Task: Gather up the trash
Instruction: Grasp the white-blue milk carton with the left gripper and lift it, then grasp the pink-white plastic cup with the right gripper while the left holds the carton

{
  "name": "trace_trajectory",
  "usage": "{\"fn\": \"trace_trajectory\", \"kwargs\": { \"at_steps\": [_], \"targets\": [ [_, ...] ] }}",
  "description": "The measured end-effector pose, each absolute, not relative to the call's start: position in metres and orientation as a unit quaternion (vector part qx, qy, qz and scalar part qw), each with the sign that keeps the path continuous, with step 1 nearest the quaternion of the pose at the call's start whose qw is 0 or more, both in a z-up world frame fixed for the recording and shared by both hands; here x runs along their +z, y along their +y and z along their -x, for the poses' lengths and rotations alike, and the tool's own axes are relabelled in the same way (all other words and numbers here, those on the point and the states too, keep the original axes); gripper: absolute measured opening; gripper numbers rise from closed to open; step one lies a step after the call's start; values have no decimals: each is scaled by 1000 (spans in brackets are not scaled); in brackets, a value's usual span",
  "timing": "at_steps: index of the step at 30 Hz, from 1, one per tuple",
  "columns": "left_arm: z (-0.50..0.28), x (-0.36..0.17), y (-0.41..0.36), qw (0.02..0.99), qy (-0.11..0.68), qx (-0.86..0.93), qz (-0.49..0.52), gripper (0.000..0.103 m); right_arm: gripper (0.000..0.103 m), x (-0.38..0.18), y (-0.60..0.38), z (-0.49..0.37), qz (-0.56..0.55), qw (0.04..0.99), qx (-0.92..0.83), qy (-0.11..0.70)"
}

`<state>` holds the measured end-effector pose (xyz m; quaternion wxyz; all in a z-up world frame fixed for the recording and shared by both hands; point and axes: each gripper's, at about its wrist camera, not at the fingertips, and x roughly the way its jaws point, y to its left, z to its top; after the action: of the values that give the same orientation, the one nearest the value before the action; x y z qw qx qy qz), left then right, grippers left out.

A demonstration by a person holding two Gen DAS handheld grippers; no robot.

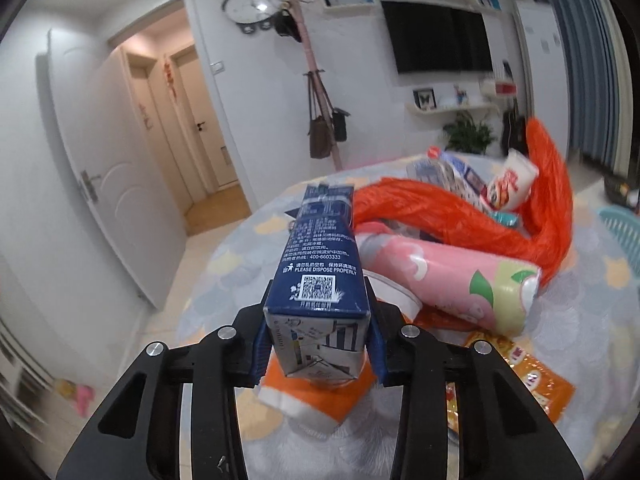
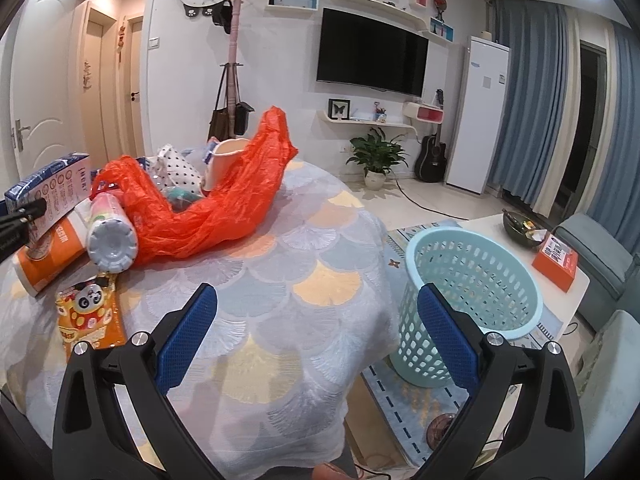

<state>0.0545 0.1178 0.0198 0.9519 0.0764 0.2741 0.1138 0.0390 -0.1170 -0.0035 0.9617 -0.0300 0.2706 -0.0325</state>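
Observation:
My left gripper [image 1: 318,344] is shut on a dark blue milk carton [image 1: 320,264] and holds it above the table; the carton also shows in the right wrist view [image 2: 48,192]. Under it lies an orange and white cup [image 1: 316,396]. A pink bottle [image 1: 452,284] lies on its side beside a crumpled orange plastic bag [image 1: 460,216]. My right gripper [image 2: 316,344] is open and empty above the table's near edge. A light blue mesh bin [image 2: 468,296] stands on the floor to its right.
An orange snack packet [image 2: 90,316] lies at the table's left. More wrappers and a white cup [image 2: 228,160] sit behind the bag. The round table has a patterned cloth [image 2: 304,248]. A low white table [image 2: 520,248] and sofa stand right of the bin.

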Motion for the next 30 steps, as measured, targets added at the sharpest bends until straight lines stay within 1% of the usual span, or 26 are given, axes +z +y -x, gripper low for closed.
{"fn": "trace_trajectory", "kwargs": {
  "at_steps": [7, 12, 17, 24, 30],
  "targets": [
    [-30, 23, 137, 960, 260, 101, -21, 37, 95, -1, -102, -39, 31, 962, -12, 270],
    [-21, 22, 139, 961, 256, 108, -14, 37, 95, 1, -86, -42, 22, 962, 18, 273],
    [-12, 22, 145, 962, 254, 102, 3, 37, 95, 2, -66, -60, -2, 950, 86, 299],
    [-7, 13, 148, 959, 266, 98, 7, 37, 95, 0, -28, -93, 12, 929, 170, 329],
    [-7, 6, 143, 958, 272, 92, 10, 37, 95, -2, 0, -115, 38, 920, 194, 339]
  ]
}}
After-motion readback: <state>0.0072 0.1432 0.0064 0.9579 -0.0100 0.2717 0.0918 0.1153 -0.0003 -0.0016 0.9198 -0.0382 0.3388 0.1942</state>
